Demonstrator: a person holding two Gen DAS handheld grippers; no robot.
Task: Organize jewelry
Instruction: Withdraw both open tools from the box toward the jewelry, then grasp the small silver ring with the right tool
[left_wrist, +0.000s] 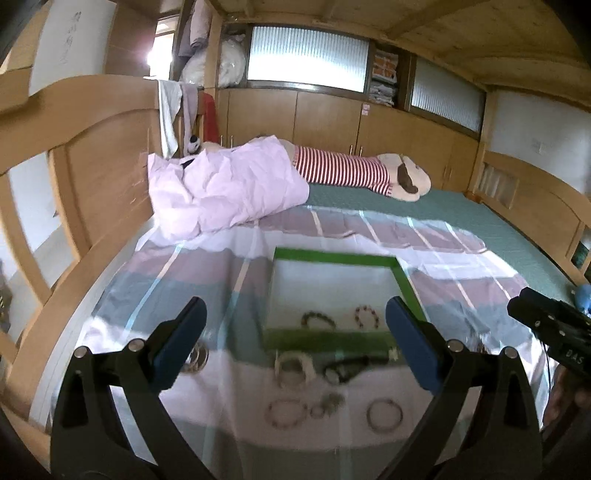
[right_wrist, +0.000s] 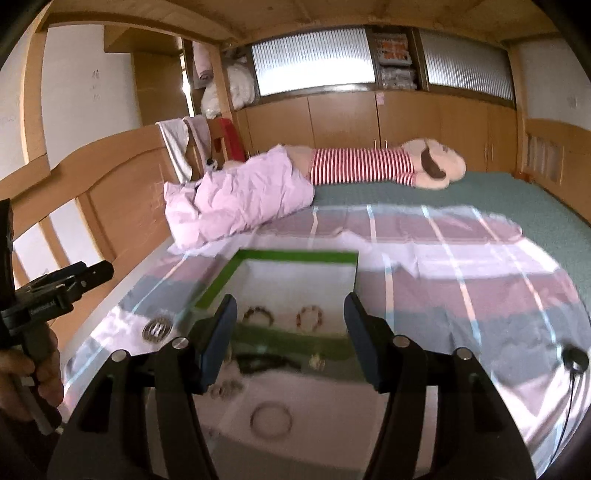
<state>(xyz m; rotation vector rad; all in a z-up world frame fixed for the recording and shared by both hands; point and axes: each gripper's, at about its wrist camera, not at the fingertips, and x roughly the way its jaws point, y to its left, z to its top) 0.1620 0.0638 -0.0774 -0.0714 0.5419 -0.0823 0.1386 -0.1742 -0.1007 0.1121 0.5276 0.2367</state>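
Two bracelets (left_wrist: 340, 318) lie inside the green-rimmed box (left_wrist: 332, 255) on the bed (left_wrist: 480, 221); more jewelry (left_wrist: 314, 387) is scattered by the near edge. The left gripper (left_wrist: 295, 328) and right gripper (right_wrist: 290, 325) hover with jaws apart, holding nothing.

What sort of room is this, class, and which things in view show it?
Most likely a bedroom: a bed with a wooden headboard, a crumpled pink duvet, and a striped plush toy lying before built-in wooden cupboards.
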